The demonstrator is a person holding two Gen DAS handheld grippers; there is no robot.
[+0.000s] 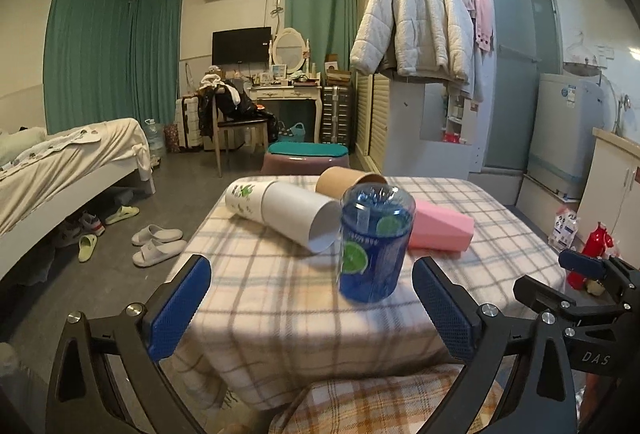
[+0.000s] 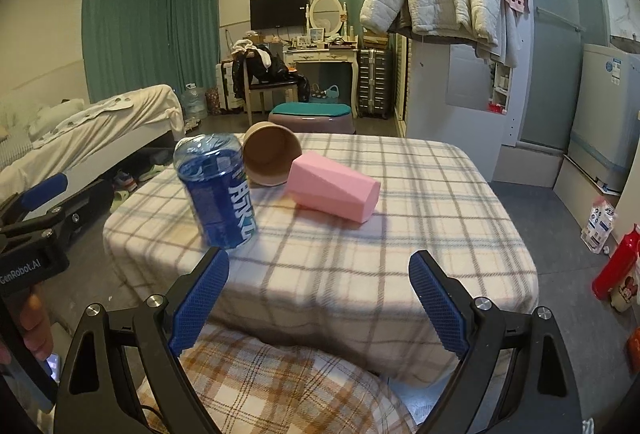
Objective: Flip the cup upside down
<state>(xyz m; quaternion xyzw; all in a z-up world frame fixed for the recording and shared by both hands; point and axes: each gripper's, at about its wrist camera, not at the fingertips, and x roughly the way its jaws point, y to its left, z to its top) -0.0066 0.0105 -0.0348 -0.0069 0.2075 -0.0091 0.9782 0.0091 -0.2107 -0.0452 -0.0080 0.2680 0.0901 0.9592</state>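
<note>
The blue cup [image 1: 376, 244] stands on the near-left part of the checked worktop [image 2: 400, 234], its clear end up and its printed wall facing me; through the fisheye it looks slightly tilted. I judge it light, thin-walled plastic, smooth enough to slip and soft enough to dent, so I would take it across the middle of the printed wall with a gentle squeeze. Just behind it lie a white cup [image 1: 280, 209], a brown paper cup [image 2: 272, 159] and a pink cup [image 2: 334, 191], all on their sides. The left tongs [image 1: 312, 308] and the right tongs [image 2: 320, 300] are both spread wide and carry nothing, hanging at the near edge. I cannot tell which end of the blue cup is the mouth. The white cup is hidden in the right view.
</note>
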